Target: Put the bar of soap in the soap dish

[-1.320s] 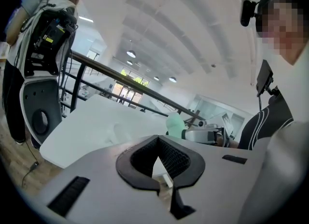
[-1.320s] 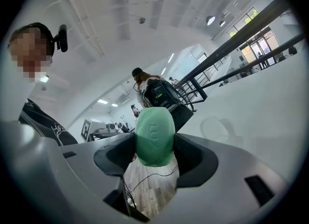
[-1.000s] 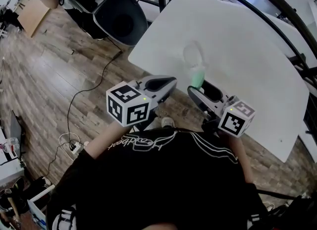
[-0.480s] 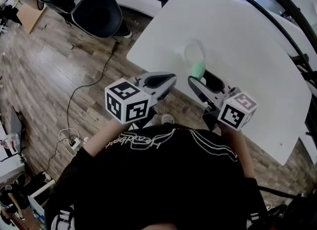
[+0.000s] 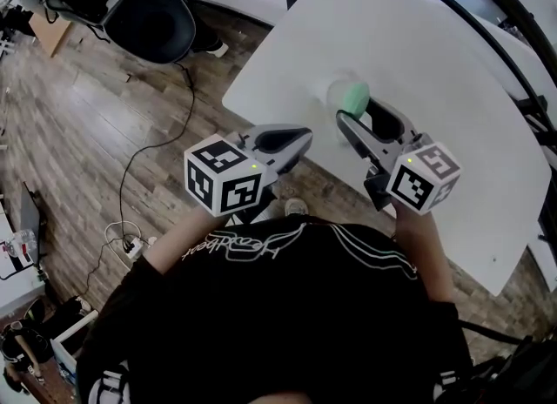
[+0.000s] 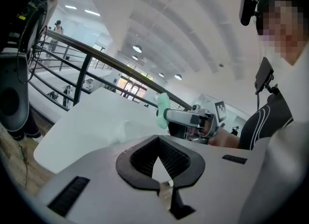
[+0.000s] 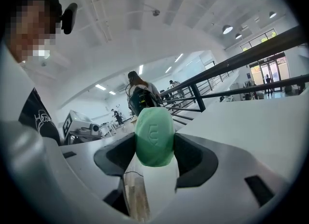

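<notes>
- Shirt (image 5: 278, 306) in black fills the bottom of the head view. That is the person, closest to us.
- Just above it, at the middle left, is the left gripper (image 5: 291, 141). Its jaws are pressed together with nothing in them. It hangs over the wood floor (image 5: 104, 115), not over the table.
- To its right, the right gripper (image 5: 358, 109) squeezes the green bar of soap (image 5: 355, 95) at its tips. The soap stands on its edge, up in the air.
- Right by the soap is the clear soap dish (image 5: 335, 89). It sits on the white table (image 5: 452, 80), near the table's front edge. The soap seems to be over the dish's right side, not in it yet.
- Soap is slippery, so I think it could pop out too early. Dropped on its edge, it might hit the rim and bounce out. A bump from the jaws could push the light dish off the table.
</notes>
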